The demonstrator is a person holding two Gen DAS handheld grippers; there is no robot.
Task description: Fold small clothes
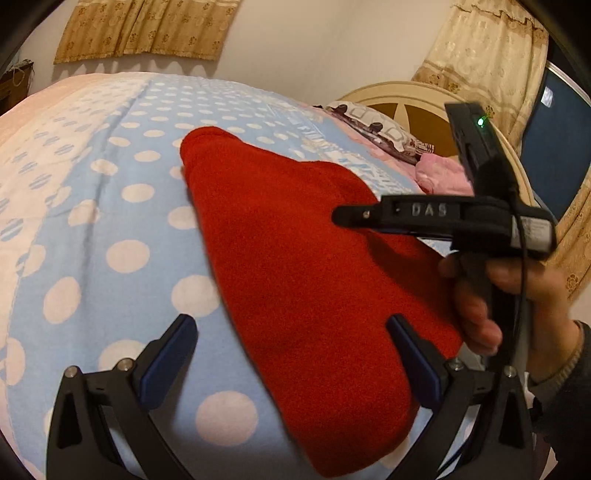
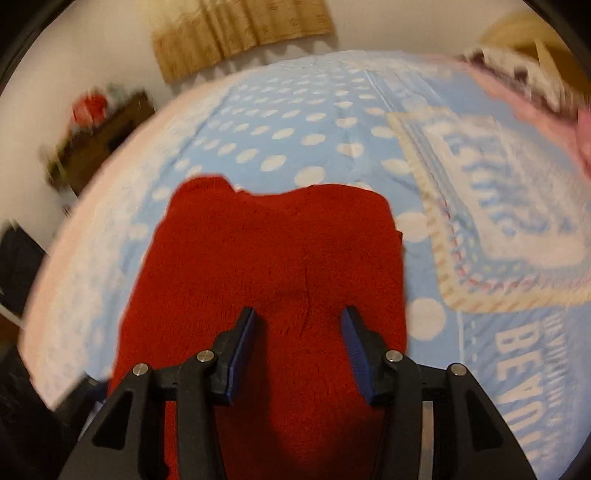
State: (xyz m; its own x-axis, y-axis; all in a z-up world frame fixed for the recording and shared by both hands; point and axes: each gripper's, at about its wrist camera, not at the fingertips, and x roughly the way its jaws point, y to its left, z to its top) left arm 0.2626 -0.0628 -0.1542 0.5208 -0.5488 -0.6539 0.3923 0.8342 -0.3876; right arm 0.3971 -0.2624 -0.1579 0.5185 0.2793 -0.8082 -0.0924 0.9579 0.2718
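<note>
Both grippers, left point(image 1: 291, 328) and right point(image 2: 297, 317), are gaping wide, gripping nothing, hovering over the red fleece garment point(image 2: 273, 258) lying on the polka-dot blanket point(image 1: 122, 221).

Raised letters "DAS" are showing on the side of the right gripper point(image 1: 343, 216) in the left wrist view, while large white letters "BEYO", cut off by the frame edge, are running along the blue blanket point(image 2: 314, 147) in the right wrist view.

You have a bed with a blue polka-dot blanket point(image 1: 110, 229), a patterned pillow point(image 1: 376, 129) against the cream headboard point(image 1: 402, 92), and tan curtains point(image 1: 144, 29) behind.
</note>
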